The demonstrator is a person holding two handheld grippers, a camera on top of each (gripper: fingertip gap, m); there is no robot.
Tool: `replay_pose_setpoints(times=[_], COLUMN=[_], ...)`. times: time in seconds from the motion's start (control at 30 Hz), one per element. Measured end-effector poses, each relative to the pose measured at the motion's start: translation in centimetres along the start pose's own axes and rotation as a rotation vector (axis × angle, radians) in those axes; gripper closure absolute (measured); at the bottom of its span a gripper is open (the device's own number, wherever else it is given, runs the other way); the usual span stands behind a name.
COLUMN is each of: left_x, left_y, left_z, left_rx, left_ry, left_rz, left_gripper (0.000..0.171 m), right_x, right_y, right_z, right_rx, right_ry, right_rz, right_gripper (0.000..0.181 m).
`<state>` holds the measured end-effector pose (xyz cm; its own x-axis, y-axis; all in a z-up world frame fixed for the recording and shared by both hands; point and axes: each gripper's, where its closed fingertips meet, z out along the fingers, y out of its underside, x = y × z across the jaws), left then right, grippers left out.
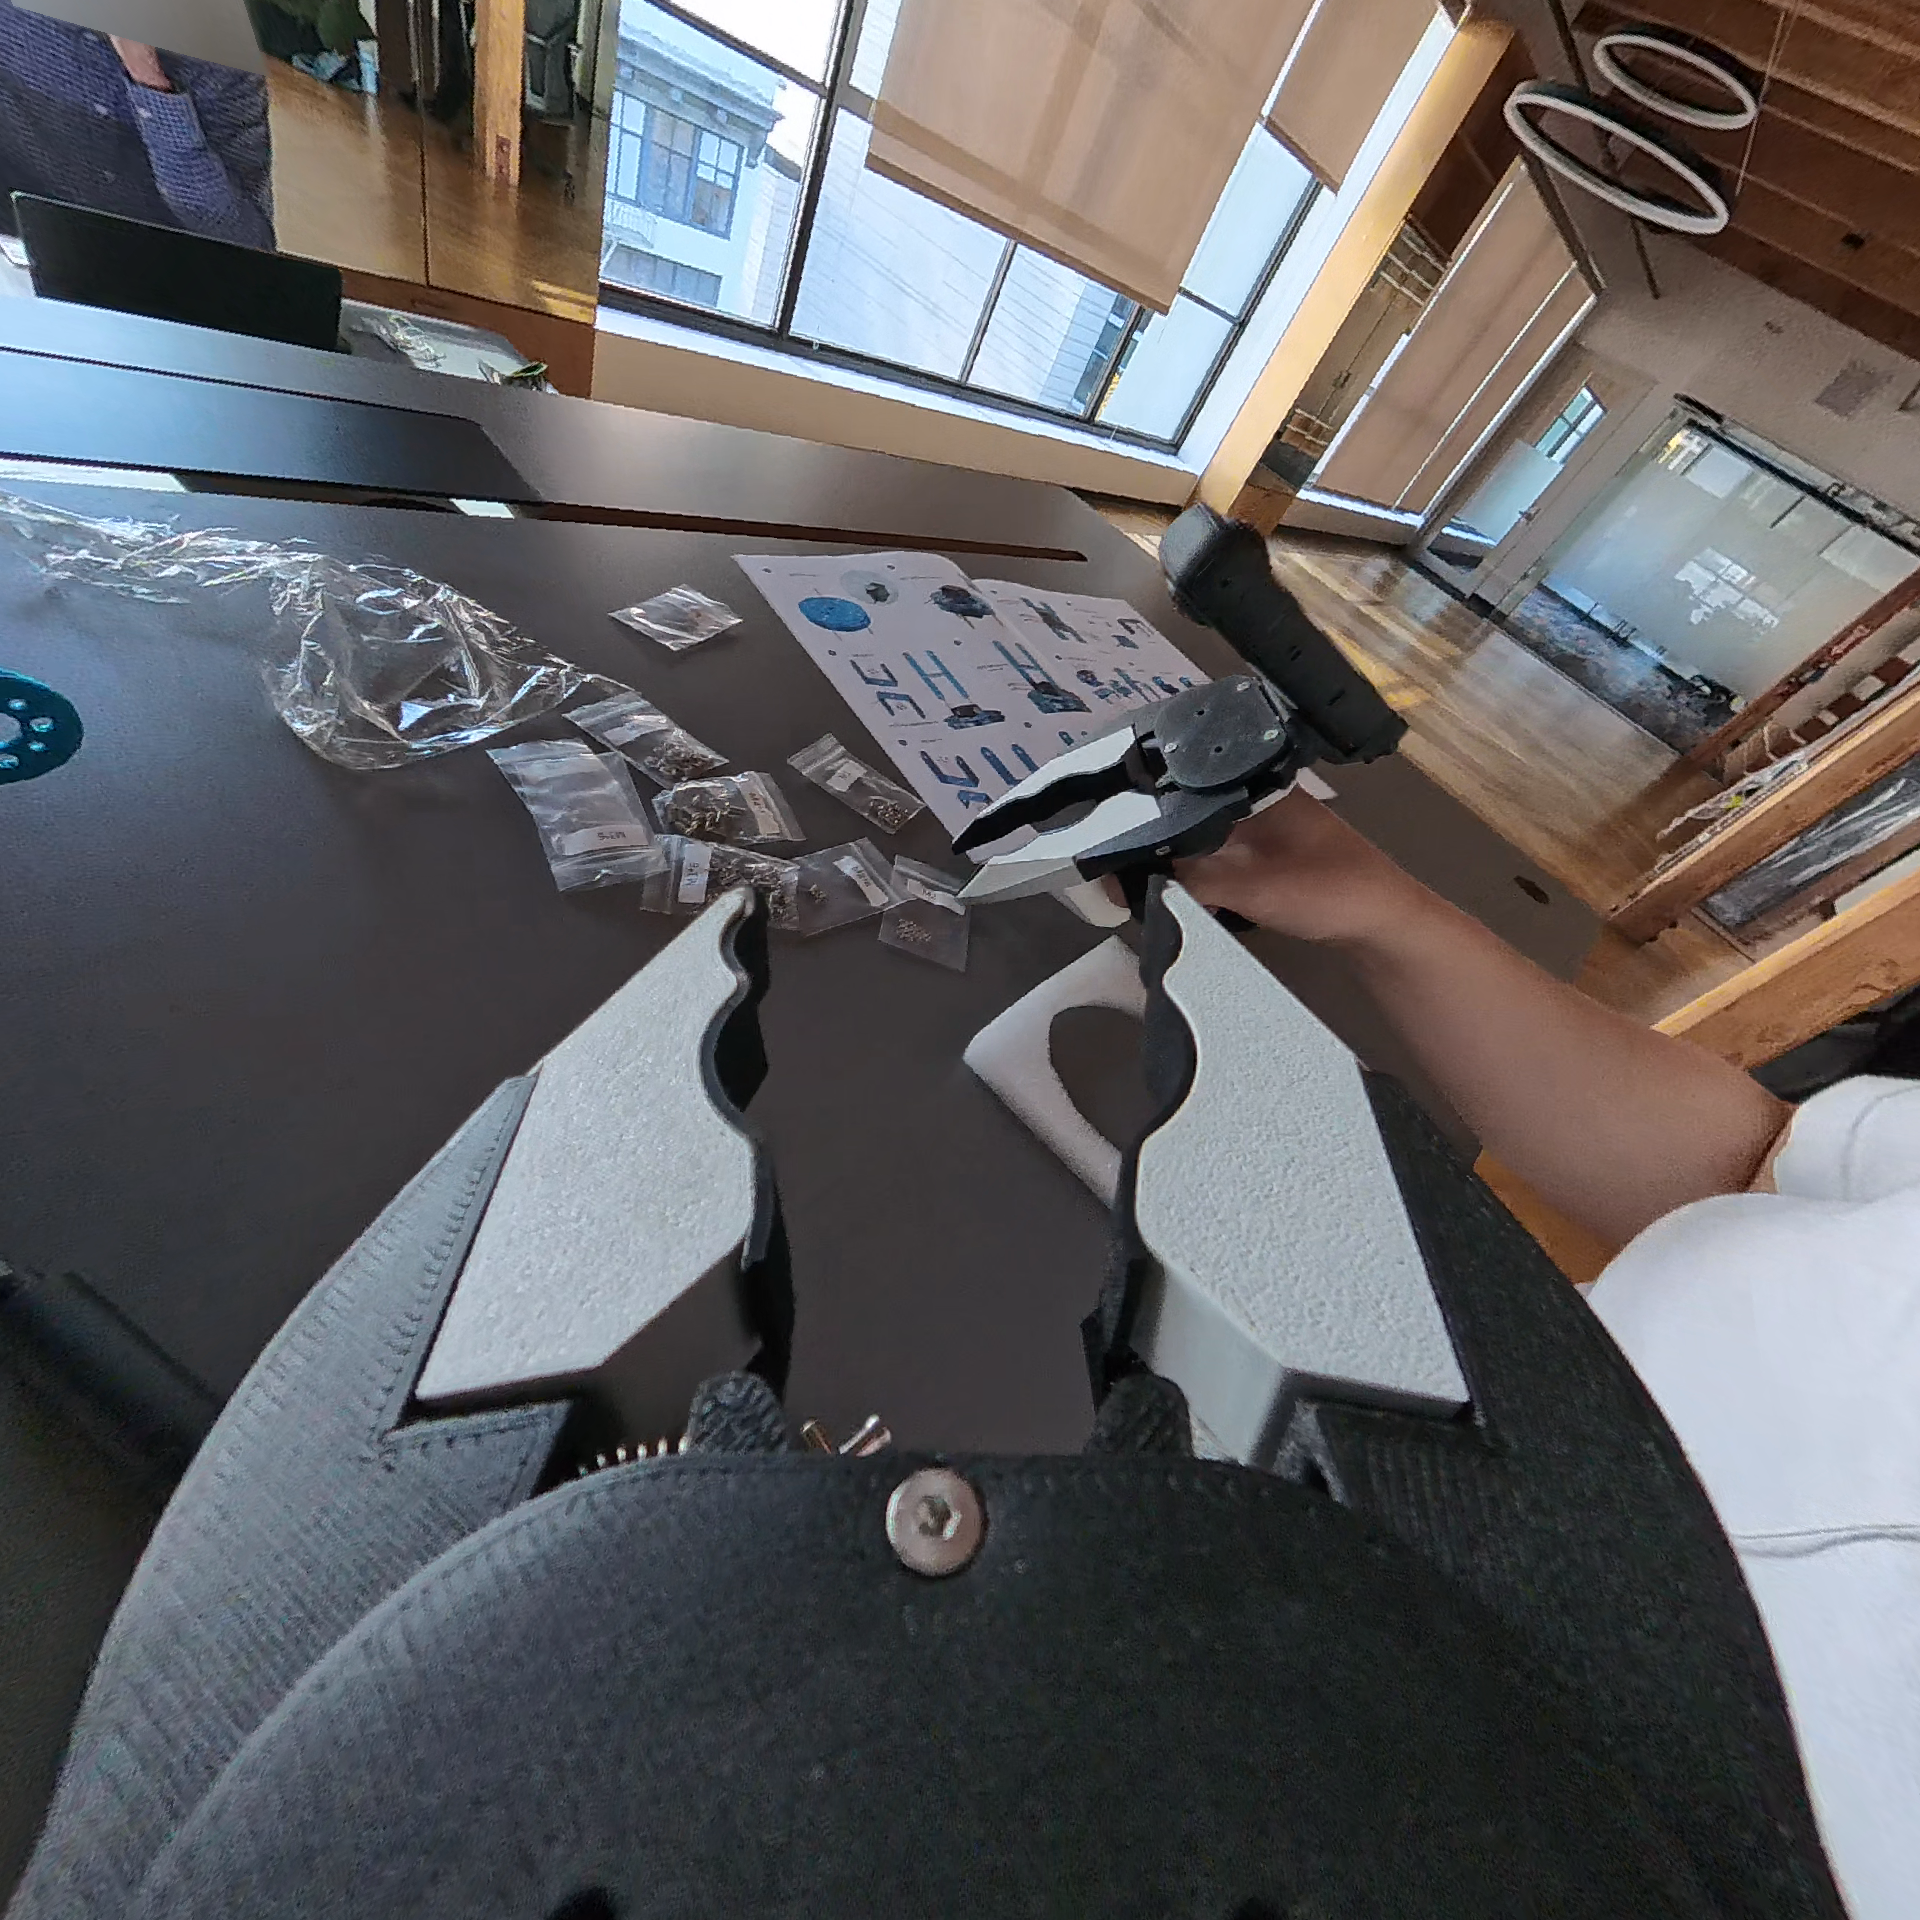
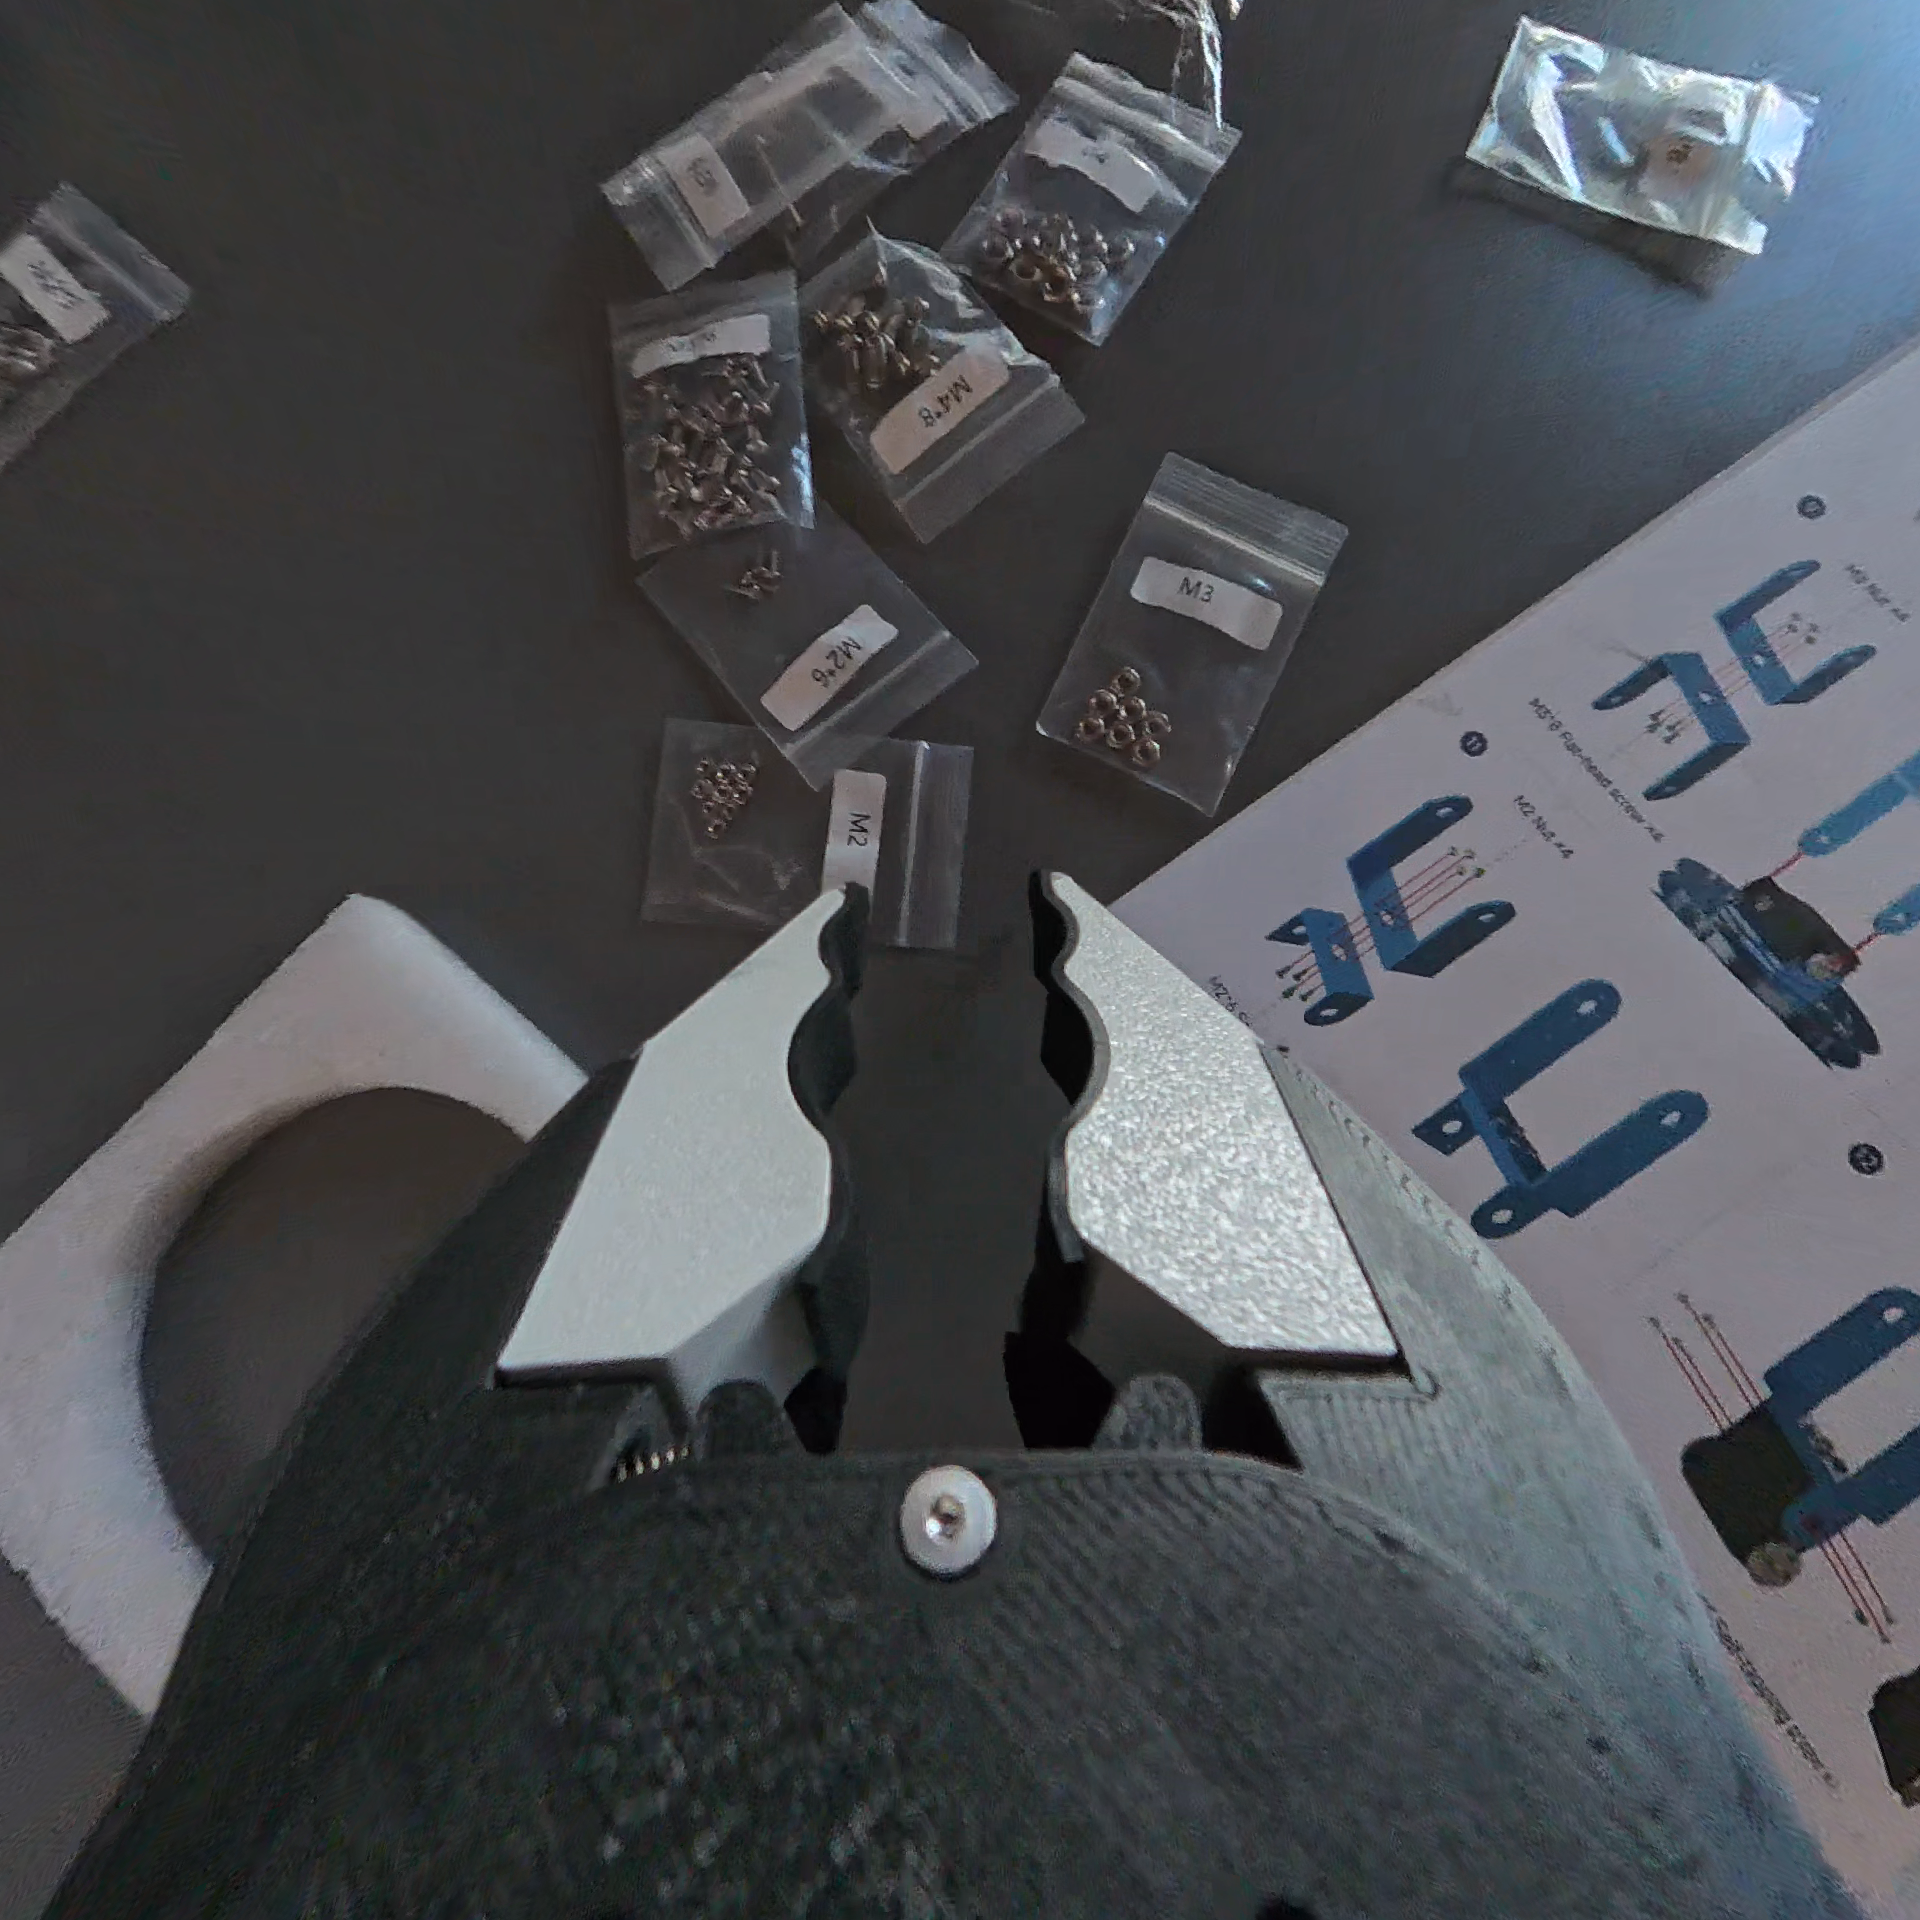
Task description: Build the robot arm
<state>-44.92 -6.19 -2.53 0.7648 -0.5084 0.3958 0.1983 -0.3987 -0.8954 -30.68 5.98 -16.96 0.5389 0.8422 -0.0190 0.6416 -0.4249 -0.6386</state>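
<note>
Several small clear zip bags of screws and nuts (image 2: 717, 416) lie clustered on the dark table (image 2: 312, 623). My right gripper (image 2: 948, 891) is open, its tips just short of the nearest small bag of nuts (image 2: 727, 821), whose zip end lies between and just ahead of the fingertips. In the left wrist view the right gripper (image 1: 966, 864) is held low, pointing at the bag cluster (image 1: 717, 810). My left gripper (image 1: 954, 904) is open and empty, hovering above the table behind the bags, beside a white foam piece (image 1: 1029, 1049).
A printed instruction sheet (image 2: 1558, 935) lies right of the bags. The white foam piece (image 2: 104, 1247) lies left of the right gripper. Crumpled clear plastic wrap (image 1: 395, 665) and a teal disc (image 1: 21, 727) lie at the left. A person (image 1: 135, 114) stands behind a dark screen (image 1: 177, 270).
</note>
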Motion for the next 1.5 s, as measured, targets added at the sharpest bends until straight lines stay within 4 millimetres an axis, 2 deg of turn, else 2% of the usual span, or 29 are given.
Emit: replay_pose_setpoints(times=[0.07,0.13,0.23,0.37,0.5,0.67,0.77,0.83,0.93,1.03,1.1,1.23,1.37,1.4,1.5], left_x=[0.2,0.3,0.3,0.5,0.6,3.1,4.2,3.6,1.1,-1.1,-1.6,-3.0,-2.0,-1.7,-0.6], left_y=[0.0,0.1,0.5,1.0,2.1,2.7,3.2,4.4,6.1,9.1,10.7,10.8,12.0,12.2,12.4], left_z=[0.1,0.4,1.2,3.0,5.7,9.5,11.5,12.4,12.4,12.1,12.0,12.1,11.8,11.8,12.6], left_rx=[-0.002,-0.014,-0.038,-0.074,-0.131,-0.161,-0.167,-0.236,-0.313,-0.477,-0.578,-0.641,-0.717,-0.724,-0.691], left_ry=[0.018,0.029,0.035,0.071,0.122,0.324,0.367,0.306,0.138,0.044,0.022,-0.048,0.106,0.138,0.202], left_rz=[-0.004,0.003,0.007,0.003,0.012,-0.022,0.013,0.076,0.205,0.383,0.508,0.823,1.035,1.093,1.244], left_gripper=[0.100,0.101,0.101,0.101,0.101,0.107,0.111,0.116,0.121,0.116,0.114,0.119,0.128,0.136,0.140], right_x=[-0.1,0.4,-0.1,-0.3,-0.9,-1.6,-2.1,-1.7,-1.1,-0.2,0.6,1.3,1.7,1.9,2.4], right_y=[0.1,-0.1,-0.2,-0.2,-1.7,-2.7,-2.7,-2.2,-1.4,-0.5,0.2,0.8,1.3,1.4,1.8], right_z=[0.4,0.5,0.5,0.1,-2.5,-7.2,-9.4,-10.0,-10.8,-11.5,-11.6,-12.0,-12.3,-12.3,-12.2], right_rx=[0.002,0.014,0.027,0.058,0.224,0.414,0.473,0.464,0.470,0.481,0.474,0.487,0.494,0.490,0.477], right_ry=[-0.013,-0.005,-0.081,-0.113,-0.141,-0.180,-0.215,-0.196,-0.182,-0.162,-0.159,-0.167,-0.184,-0.184,-0.187], right_rz=[0.007,0.034,0.063,0.022,-0.056,-0.200,-0.229,-0.236,-0.251,-0.259,-0.252,-0.234,-0.228,-0.226,-0.214], right_gripper=[0.153,0.163,0.180,0.180,0.180,0.181,0.181,0.181,0.181,0.181,0.181,0.181,0.181,0.181,0.181])
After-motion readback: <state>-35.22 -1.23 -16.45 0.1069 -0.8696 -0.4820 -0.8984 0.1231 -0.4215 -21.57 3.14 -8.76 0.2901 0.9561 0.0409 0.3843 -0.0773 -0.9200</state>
